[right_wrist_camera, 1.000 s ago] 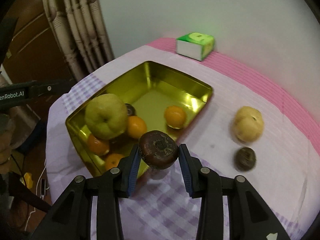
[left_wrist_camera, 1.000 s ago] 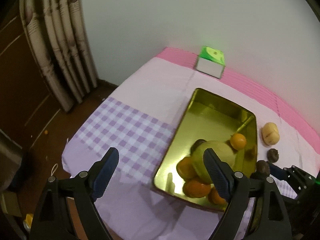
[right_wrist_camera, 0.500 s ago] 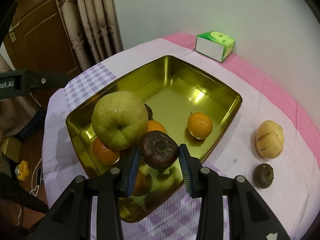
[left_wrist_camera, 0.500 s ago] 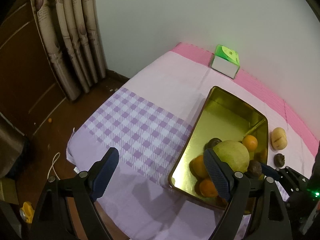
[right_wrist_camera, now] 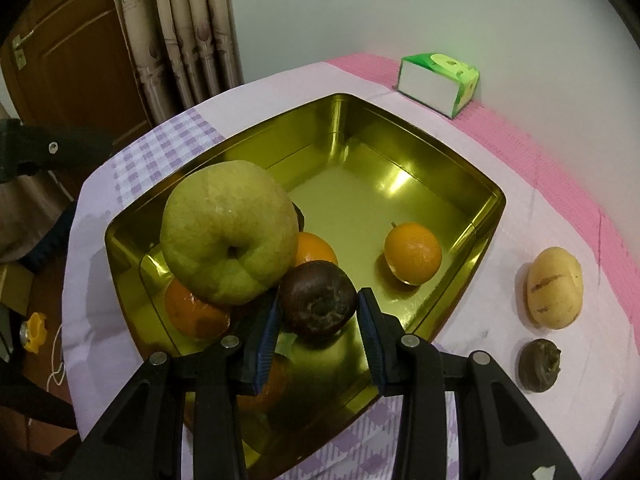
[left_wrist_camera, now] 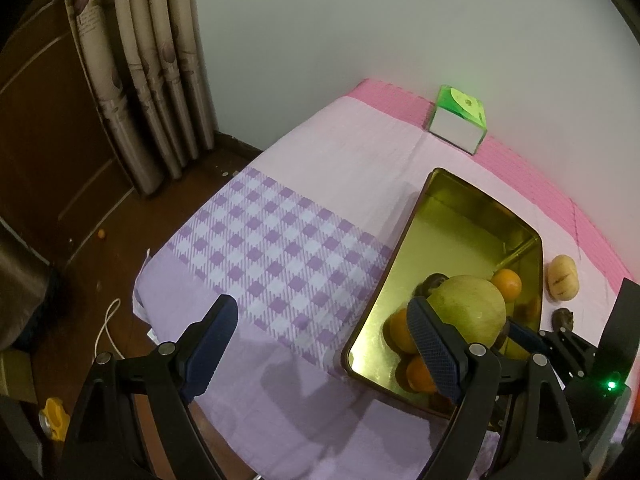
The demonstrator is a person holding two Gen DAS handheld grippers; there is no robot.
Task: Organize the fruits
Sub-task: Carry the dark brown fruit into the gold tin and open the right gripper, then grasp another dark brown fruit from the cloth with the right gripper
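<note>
Right gripper point(right_wrist_camera: 318, 342): its fingers point(right_wrist_camera: 266, 336) are clamped on a dark fruit point(right_wrist_camera: 317, 305), held over the near end of the tray point(right_wrist_camera: 404, 148); whether the fruit already rests on anything cannot be told.
Why there: judged as the drop point, since that end of the tray already holds the pile and the fruit sits just beside it.
Left gripper point(left_wrist_camera: 320, 346): fingers apart, holding nothing, hanging over the checked part of the cloth by the tray's left side, out of the other gripper's way.
Tray: gold, on the bench toward its right side, its far half bare.
Pile: a big green fruit point(right_wrist_camera: 230, 232) rests on top of oranges point(right_wrist_camera: 196, 314), so it may roll if nudged.
Lone orange point(right_wrist_camera: 413, 253): apart from the pile, near the tray's right wall.
Left on the bench: a pale yellow fruit point(right_wrist_camera: 554, 294) and a second dark fruit point(right_wrist_camera: 539, 364), both beyond the tray's right wall near the bench's right edge.
Box point(right_wrist_camera: 438, 78): green and white, at the far edge by the wall.
Next, as a guess: release into the open floor beside the pile.
</note>
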